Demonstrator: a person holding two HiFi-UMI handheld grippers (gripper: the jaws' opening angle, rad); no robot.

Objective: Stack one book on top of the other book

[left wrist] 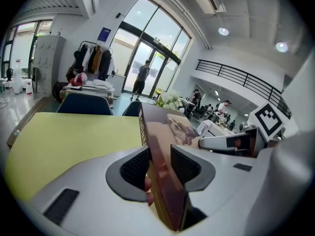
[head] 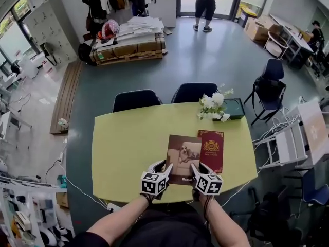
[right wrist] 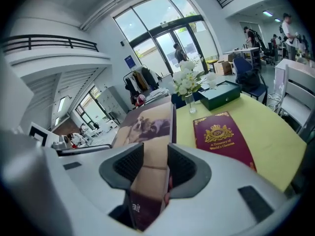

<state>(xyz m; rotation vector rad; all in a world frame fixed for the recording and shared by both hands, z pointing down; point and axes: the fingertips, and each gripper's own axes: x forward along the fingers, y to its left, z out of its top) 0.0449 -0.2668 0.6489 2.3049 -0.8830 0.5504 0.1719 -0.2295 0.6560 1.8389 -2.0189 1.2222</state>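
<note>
The left tongs and right tongs were each clamped on the brown book's near edge. The book was apparently raised slightly above the bench. The red book lay flat beside it, toward the bench's right edge.

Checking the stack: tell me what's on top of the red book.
Nothing; the red book shows its whole cover. The brown book is beside it, gripped by the left gripper and right gripper. Whatever lies underneath is hidden.
</note>
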